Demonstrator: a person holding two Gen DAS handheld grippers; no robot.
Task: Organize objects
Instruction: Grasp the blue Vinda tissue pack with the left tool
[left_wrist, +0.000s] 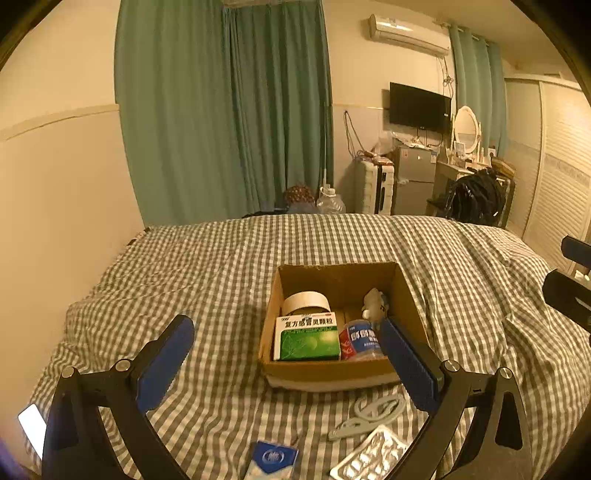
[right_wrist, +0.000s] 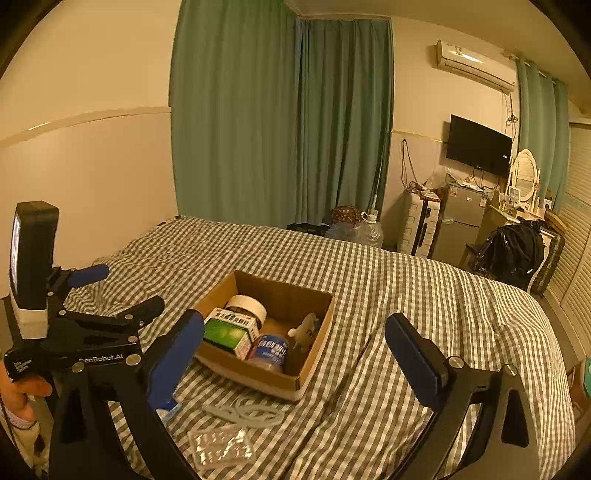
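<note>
- Nearest, the left gripper is hovering over the checked bedspread with its blue-padded fingers spread wide and gripping nothing.
- Likewise, the right gripper is hanging above the same bedspread, its fingers standing wide apart and empty; at the left edge of the right wrist view, a hand is gripping the handle of the left gripper.
- Just below the left gripper, a small blue-and-white packet is lying at the near edge of the bed, partly cut off by the frame.
- Beside it to the right, a silver blister pack is lying flat, and a pale looped item, possibly a folded hook or hanger, is resting between the blister pack and the box.
- Farther on, an open cardboard box is sitting on the bedspread, roughly mid-bed.
- Inside the box, a green-and-white medicine carton is leaning at the front left, with a roll of white tape behind it.
- At the carton's right, a bottle with a blue label is lying down, and a small white figurine is standing behind it.
- Beyond the bed, green curtains are hanging against the wall.
</note>
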